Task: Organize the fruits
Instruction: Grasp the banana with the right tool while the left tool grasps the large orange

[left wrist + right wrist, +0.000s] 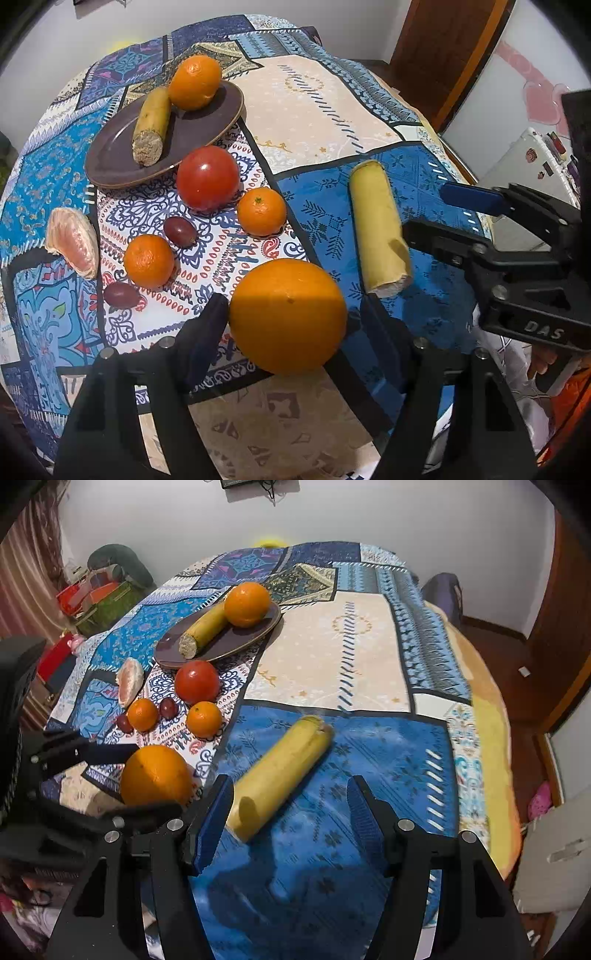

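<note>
Left tool [288, 317] spread wide around the large orange [287, 315], ready to grip; right tool [290, 801] equally wide, straddling the banana piece [280, 771] beside it.

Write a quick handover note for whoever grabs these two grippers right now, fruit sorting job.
Left gripper: open, straddling the big orange, not gripping yet.
Right gripper: open, near end of the loose banana between its fingers.
Done: one banana piece and one orange on the plate.
Left on the cloth: tomato, two mandarins, two grapes, grapefruit wedge.
</note>
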Available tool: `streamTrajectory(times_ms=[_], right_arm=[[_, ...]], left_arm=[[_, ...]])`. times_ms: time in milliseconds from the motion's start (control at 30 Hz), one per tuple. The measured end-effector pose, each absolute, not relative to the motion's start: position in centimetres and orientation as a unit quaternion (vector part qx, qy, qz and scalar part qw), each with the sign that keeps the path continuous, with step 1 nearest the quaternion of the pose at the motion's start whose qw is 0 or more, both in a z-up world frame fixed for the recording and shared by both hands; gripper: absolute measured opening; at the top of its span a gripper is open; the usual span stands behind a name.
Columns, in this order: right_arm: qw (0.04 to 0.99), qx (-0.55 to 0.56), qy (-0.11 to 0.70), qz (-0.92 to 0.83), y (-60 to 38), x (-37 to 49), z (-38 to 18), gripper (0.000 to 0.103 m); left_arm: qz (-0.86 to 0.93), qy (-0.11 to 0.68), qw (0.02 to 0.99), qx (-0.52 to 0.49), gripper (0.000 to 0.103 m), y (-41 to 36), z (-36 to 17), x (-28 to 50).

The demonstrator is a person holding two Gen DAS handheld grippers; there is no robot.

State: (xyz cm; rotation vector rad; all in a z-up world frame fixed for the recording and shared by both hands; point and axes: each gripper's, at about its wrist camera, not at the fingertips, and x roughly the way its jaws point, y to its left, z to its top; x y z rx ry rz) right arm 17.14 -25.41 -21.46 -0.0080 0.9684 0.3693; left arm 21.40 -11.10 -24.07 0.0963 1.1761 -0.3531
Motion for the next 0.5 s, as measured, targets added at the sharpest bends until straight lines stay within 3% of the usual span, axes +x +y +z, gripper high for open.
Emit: streamTrajectory(times_ms=[500], right_arm=[[0.837,-0.004,0.508,0.205,-22.7,19.8,-25.4,0.062]], left_arm=[[-0.165,0.541,0.825,-0.003,0.065,-8.4,-24.0,22.5]])
